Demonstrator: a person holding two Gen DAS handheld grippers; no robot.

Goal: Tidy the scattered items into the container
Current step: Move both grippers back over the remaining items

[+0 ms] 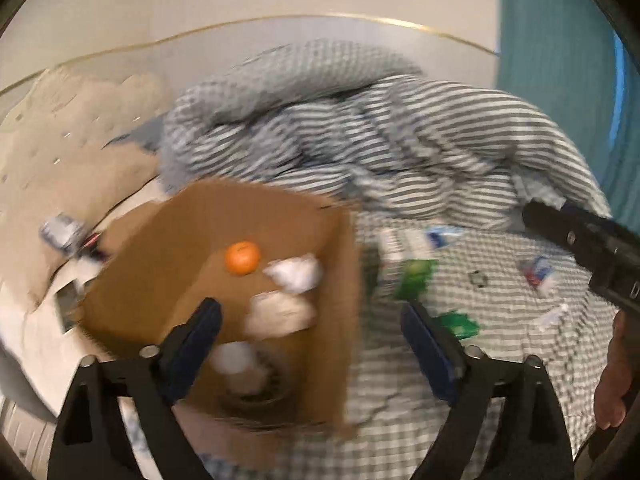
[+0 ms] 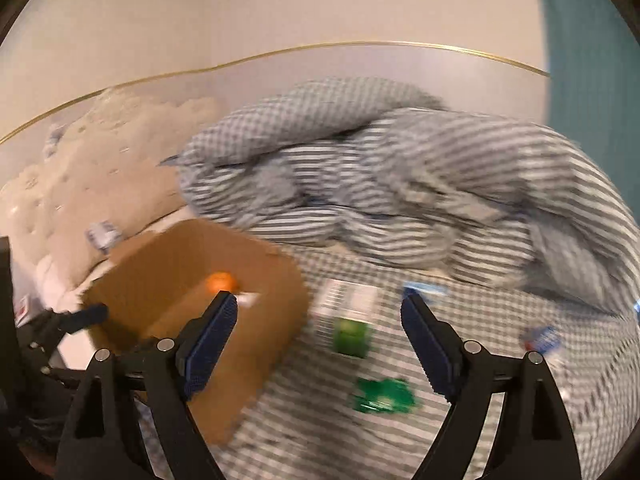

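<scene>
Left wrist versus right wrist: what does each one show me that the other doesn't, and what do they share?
Only the left wrist view shows the box floor: crumpled white tissues and a white cup, blurred, beside the orange. Only the right wrist view shows the left gripper at the box's far edge. Both show the cardboard box, the orange, the green packet on the checked sheet, and the striped duvet. Both grippers are open and empty.

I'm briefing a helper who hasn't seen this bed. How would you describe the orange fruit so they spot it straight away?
Find the open brown cardboard box on the checked bedsheet, in front of the heaped striped duvet. Inside it, toward the far wall, sits the orange fruit. It is the only round, bright orange thing there; its neighbours in the box are crumpled white paper wads.
</scene>
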